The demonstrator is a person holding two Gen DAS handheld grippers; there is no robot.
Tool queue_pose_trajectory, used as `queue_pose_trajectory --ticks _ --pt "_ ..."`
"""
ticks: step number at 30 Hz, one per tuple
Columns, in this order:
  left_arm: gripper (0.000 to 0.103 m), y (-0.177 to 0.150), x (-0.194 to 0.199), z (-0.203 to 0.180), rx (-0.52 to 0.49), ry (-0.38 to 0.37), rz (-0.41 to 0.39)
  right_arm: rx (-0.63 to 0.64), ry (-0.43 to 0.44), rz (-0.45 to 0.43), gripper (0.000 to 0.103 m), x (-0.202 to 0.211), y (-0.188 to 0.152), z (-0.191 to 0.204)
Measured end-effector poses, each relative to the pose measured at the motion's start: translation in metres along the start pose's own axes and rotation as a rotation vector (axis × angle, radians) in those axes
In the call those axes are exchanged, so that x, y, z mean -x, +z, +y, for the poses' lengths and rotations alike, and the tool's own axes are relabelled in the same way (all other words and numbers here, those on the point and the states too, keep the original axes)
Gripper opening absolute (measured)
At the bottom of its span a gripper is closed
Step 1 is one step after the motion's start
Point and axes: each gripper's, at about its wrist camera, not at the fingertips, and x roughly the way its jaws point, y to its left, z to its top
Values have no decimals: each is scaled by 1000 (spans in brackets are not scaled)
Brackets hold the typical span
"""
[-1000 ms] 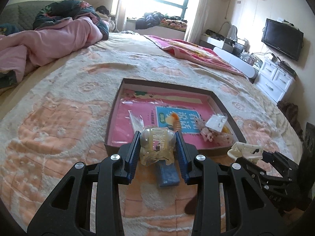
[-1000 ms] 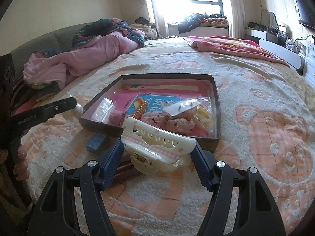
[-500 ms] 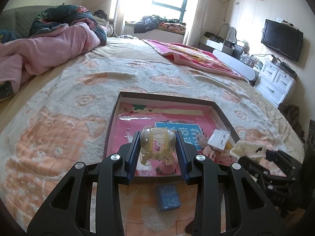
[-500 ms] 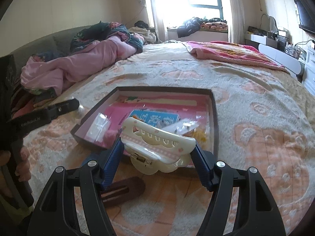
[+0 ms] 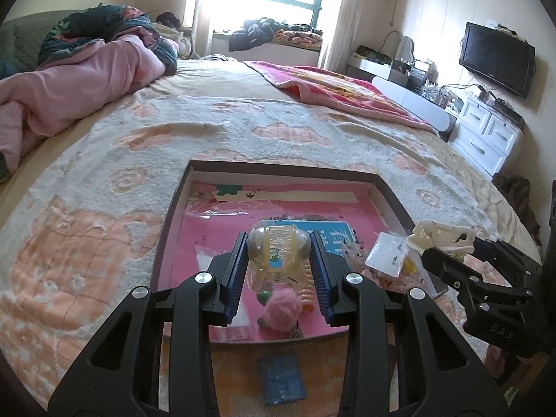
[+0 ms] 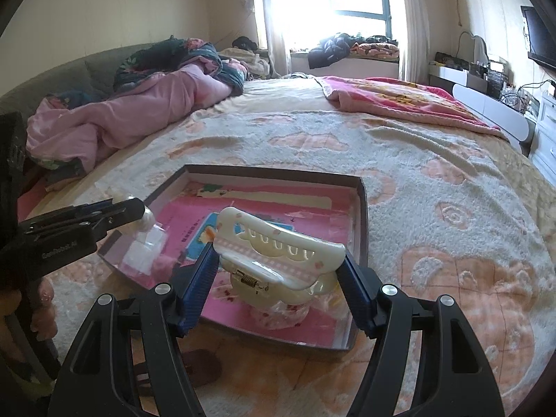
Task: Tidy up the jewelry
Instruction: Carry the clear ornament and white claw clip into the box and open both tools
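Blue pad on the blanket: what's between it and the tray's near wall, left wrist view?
Only bare blanket. In the left wrist view the blue pad lies apart from the tray, with just a short strip of orange fabric between them.

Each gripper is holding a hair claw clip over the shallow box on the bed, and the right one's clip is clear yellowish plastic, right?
Not quite: the right gripper holds a cream-white claw clip, as the right wrist view shows. The clear yellowish clip is in the left gripper.
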Motion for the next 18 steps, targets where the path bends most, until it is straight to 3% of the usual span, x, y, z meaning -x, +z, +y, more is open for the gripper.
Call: queue_pose_trajectory --ticks 18 --pt "27 -1 -40 4 6 6 58 11 -20 69 66 -39 2 -12"
